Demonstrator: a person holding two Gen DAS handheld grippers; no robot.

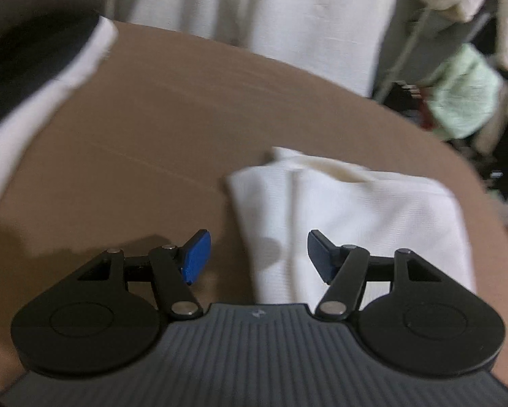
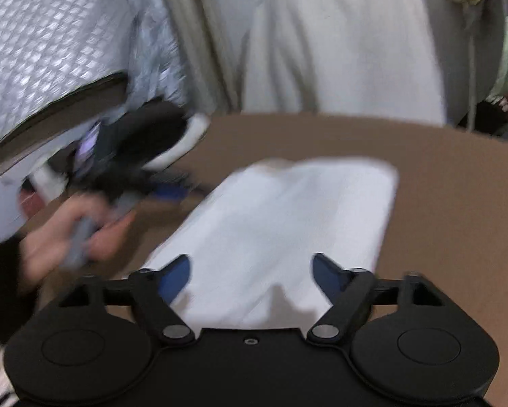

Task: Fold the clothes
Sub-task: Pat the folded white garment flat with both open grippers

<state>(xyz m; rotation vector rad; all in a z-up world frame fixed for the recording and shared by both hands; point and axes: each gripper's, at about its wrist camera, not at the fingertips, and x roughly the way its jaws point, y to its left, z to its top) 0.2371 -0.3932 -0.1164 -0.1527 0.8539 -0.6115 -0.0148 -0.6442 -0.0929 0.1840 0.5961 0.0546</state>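
My brown surface (image 1: 145,129) runs to a curved far edge. Behind it hangs pale, cream-white cloth (image 1: 264,10) in long folds. A silvery quilted cover (image 2: 40,40) sits off to one side (shiny, diamond-patterned), and something pale green (image 1: 464,91) sits amid dark, blurred clutter at the other. Light is dim and even.

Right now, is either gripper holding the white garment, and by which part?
Nothing is held. Left gripper and right gripper both stand open above the folded white garment, pads clear of it.

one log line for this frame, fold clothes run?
stage: fold done | folded white cloth flat on brown cardboard surface | left tool open, empty | right tool open, empty
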